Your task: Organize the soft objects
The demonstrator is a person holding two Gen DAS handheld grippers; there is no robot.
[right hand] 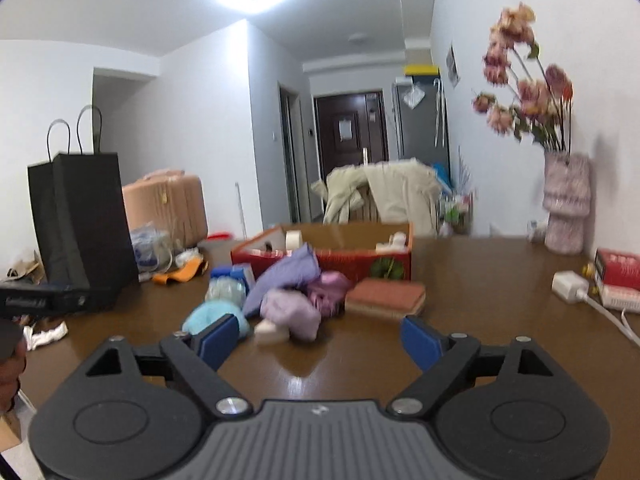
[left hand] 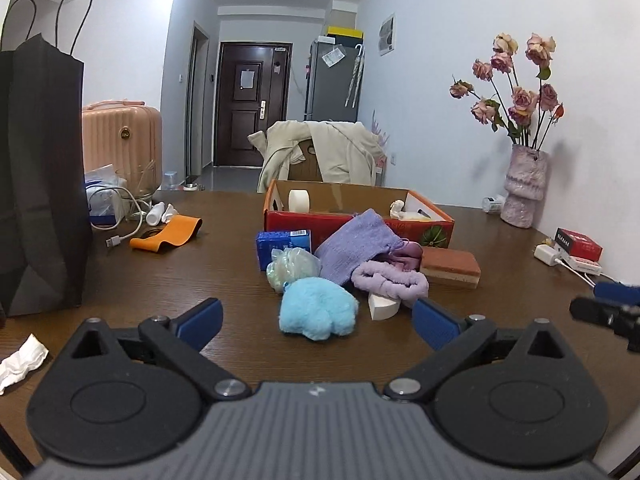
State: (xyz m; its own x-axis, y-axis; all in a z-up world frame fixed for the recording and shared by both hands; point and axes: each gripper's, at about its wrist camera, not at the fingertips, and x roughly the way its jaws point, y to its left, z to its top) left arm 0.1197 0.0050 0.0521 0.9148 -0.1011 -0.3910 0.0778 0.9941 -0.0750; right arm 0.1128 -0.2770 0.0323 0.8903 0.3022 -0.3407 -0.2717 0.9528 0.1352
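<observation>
A heap of soft things lies mid-table before a red cardboard box (left hand: 340, 222) (right hand: 344, 258): a fluffy light-blue plush (left hand: 318, 314) (right hand: 210, 316), a purple knitted cloth (left hand: 358, 246) (right hand: 282, 276), a lilac terry band (left hand: 390, 282) (right hand: 290, 312), a pink cloth (left hand: 408, 254) (right hand: 330, 288), a pale mesh puff (left hand: 292, 266) (right hand: 226, 290) and an orange-brown sponge block (left hand: 450, 268) (right hand: 386, 298). My left gripper (left hand: 318, 324) stands open just short of the blue plush, nothing between its fingers. My right gripper (right hand: 320, 342) is open too, near the heap, with only a white wedge (right hand: 272, 332) (left hand: 382, 306) beyond its gap.
A tall black paper bag (left hand: 40, 184) (right hand: 84, 228) stands on the left. An orange band (left hand: 172, 234), cables and a blue box (left hand: 282, 246) lie nearby. A vase of dried roses (left hand: 524, 188) (right hand: 566, 204), a red packet (left hand: 578, 244) and white chargers (right hand: 570, 286) occupy the right. Crumpled tissue (left hand: 20, 362) lies front left.
</observation>
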